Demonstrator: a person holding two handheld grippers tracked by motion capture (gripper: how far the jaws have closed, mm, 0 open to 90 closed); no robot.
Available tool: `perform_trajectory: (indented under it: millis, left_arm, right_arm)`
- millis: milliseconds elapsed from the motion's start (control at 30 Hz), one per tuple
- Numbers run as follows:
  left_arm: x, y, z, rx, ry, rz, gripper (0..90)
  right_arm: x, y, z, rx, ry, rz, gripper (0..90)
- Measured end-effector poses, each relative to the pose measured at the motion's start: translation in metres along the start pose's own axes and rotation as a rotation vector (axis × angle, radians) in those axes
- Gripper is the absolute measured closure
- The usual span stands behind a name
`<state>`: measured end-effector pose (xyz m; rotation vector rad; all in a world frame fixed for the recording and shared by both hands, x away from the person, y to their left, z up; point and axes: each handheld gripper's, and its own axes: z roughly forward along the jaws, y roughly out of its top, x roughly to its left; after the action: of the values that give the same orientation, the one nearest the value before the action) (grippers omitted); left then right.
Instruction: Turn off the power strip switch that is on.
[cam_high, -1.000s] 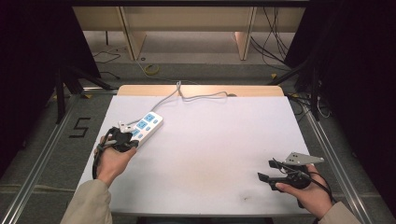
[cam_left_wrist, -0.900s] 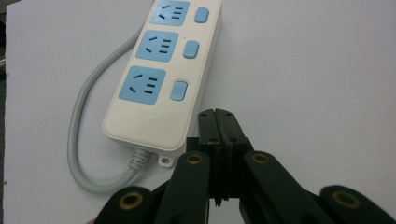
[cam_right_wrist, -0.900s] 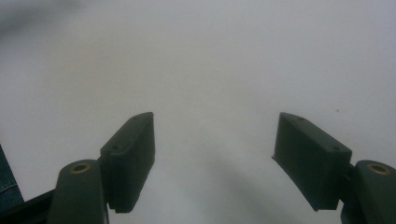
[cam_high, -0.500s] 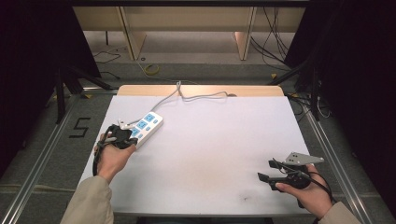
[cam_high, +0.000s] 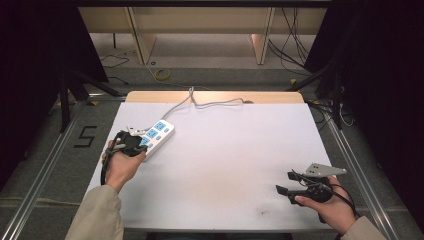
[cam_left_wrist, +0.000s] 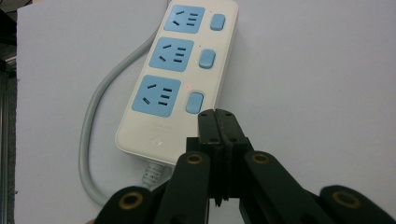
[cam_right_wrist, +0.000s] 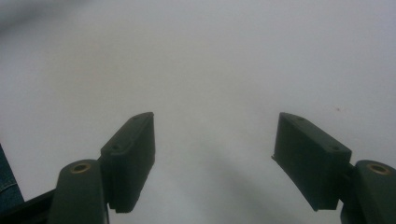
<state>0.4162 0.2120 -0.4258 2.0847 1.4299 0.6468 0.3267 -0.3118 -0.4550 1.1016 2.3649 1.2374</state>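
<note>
A white power strip (cam_high: 156, 134) with blue sockets and blue switches lies on the left part of the white table (cam_high: 225, 150); its grey cable (cam_high: 210, 104) runs off the far edge. In the left gripper view the strip (cam_left_wrist: 175, 79) shows three sockets, and a small red dot glows beside the nearest switch (cam_left_wrist: 194, 102). My left gripper (cam_left_wrist: 218, 122) is shut with nothing between its jaws, its tips just short of that nearest switch; from above, the left gripper (cam_high: 131, 142) sits at the strip's near end. My right gripper (cam_high: 285, 182) hovers open over bare table at the near right (cam_right_wrist: 212, 154).
The cable (cam_left_wrist: 93, 135) loops along the strip's left side. A wooden board (cam_high: 215, 96) edges the table's far side. Metal rails (cam_high: 45, 170) flank the table, with a "5" mark (cam_high: 85, 136) on the floor at the left and loose cables (cam_high: 160, 74) beyond.
My left gripper has shifted slightly toward the near end of the power strip. The right gripper has not moved.
</note>
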Motion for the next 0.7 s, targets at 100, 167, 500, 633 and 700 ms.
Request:
perform_trajectory:
  millis: [100, 167, 500, 633, 700]
  left_arm:
    - [0.001, 0.001, 0.002, 0.003, 0.003, 0.002, 89.8]
    - [0.001, 0.001, 0.004, 0.009, 0.005, 0.005, 89.9]
    - [0.003, 0.006, 0.009, 0.013, 0.009, -0.001, 89.8]
    - [0.004, 0.008, 0.011, 0.019, 0.016, 0.003, 89.8]
    - [0.004, 0.008, 0.011, 0.018, 0.016, 0.001, 89.8]
  right_arm:
    - [0.000, 0.000, 0.000, 0.000, -0.001, 0.000, 29.7]
    - [0.000, 0.000, 0.000, 0.000, -0.001, -0.002, 29.8]
    - [0.000, 0.000, 0.000, 0.002, -0.002, 0.000, 29.7]
    - [0.000, 0.000, 0.000, 0.004, -0.002, 0.001, 29.7]
    - [0.000, 0.000, 0.000, 0.004, -0.003, 0.001, 29.7]
